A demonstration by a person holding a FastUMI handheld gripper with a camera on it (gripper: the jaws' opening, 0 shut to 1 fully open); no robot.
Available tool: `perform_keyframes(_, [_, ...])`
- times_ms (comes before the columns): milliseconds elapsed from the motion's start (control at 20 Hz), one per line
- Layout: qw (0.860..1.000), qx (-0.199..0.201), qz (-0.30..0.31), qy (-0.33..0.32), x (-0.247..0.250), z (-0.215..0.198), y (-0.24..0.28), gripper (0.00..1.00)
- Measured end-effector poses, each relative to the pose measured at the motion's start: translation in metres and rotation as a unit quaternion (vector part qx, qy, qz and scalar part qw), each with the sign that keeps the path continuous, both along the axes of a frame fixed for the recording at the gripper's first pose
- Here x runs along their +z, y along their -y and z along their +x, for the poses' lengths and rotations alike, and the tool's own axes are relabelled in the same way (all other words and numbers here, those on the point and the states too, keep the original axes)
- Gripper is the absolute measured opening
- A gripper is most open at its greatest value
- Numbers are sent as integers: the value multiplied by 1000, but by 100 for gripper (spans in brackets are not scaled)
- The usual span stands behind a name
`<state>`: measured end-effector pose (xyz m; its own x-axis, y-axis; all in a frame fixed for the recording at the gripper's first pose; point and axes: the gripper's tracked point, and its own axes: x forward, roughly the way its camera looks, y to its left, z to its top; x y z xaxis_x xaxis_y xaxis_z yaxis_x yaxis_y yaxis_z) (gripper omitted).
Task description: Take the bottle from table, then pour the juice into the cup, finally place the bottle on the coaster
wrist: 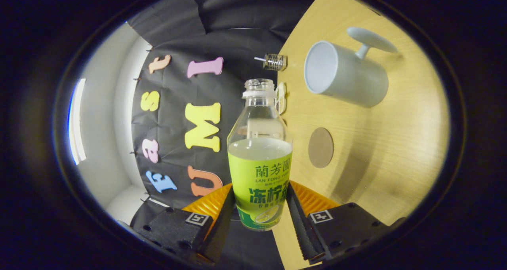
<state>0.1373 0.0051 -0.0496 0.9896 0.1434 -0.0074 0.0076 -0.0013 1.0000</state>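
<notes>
Tool (pixel 259 212) clamped on bottle (pixel 259 159), both fingers pressing label sides. Cap off, juice near shoulder. Label reads "LAN FONG YUEN". Cup (pixel 344 74) and coaster (pixel 321 147) beyond on worktop (pixel 396 143).

Recording booth, black cloth wall (pixel 237 20), wooden table (pixel 396 151)

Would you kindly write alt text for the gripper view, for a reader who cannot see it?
The gripper is shut on an uncapped bottle partly filled with pale juice, held between its two fingers. Beyond it, on the wooden table, are a white cup and a round coaster.
</notes>
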Motion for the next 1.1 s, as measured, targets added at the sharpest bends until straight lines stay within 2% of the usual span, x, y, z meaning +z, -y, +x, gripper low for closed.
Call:
perform_keyframes(400, [996,-7,84,19,8,-4,9,77])
perform_keyframes(1100, [987,-15,158,23,23,1,11,77])
